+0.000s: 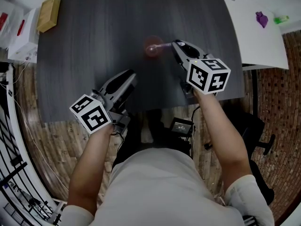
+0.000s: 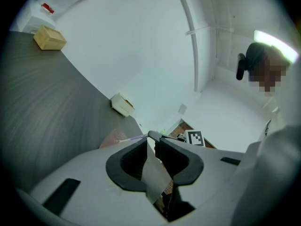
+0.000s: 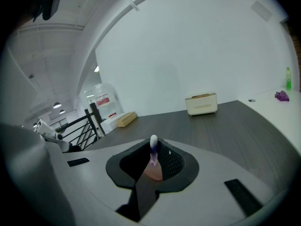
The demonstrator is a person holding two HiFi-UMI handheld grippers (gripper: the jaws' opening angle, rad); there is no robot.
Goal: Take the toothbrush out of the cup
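right claw: the right gripper point(image 1: 173, 44) is clamped tight on the toothbrush point(image 3: 153, 144), pads squeezed right onto the thin purple handle

left claw: the left gripper point(image 1: 130, 75) has its jaws pulled in narrow with nothing between them (just sitting there, really), near the table's front edge and well apart from the cup

toothbrush: leans at a slant from the cup's mouth over to the right jaws. In the right gripper view its white end pokes up just past the jaw tips

cup: pinkish see-through cup point(image 1: 152, 49), upright on the dark table point(image 1: 94, 41), roughly mid-table and just beside the right gripper's tips

brush vs cup: from the left gripper view the handle reaches the cup's rim. Can't tell how deep the far end sits inside

other stuff: a wooden block point(image 1: 48, 13) at the far left corner, and a cream box point(image 3: 201, 103) at the far edge of the table

arms: both bare forearms come in from the bottom of the head view, one marker cube on each gripper
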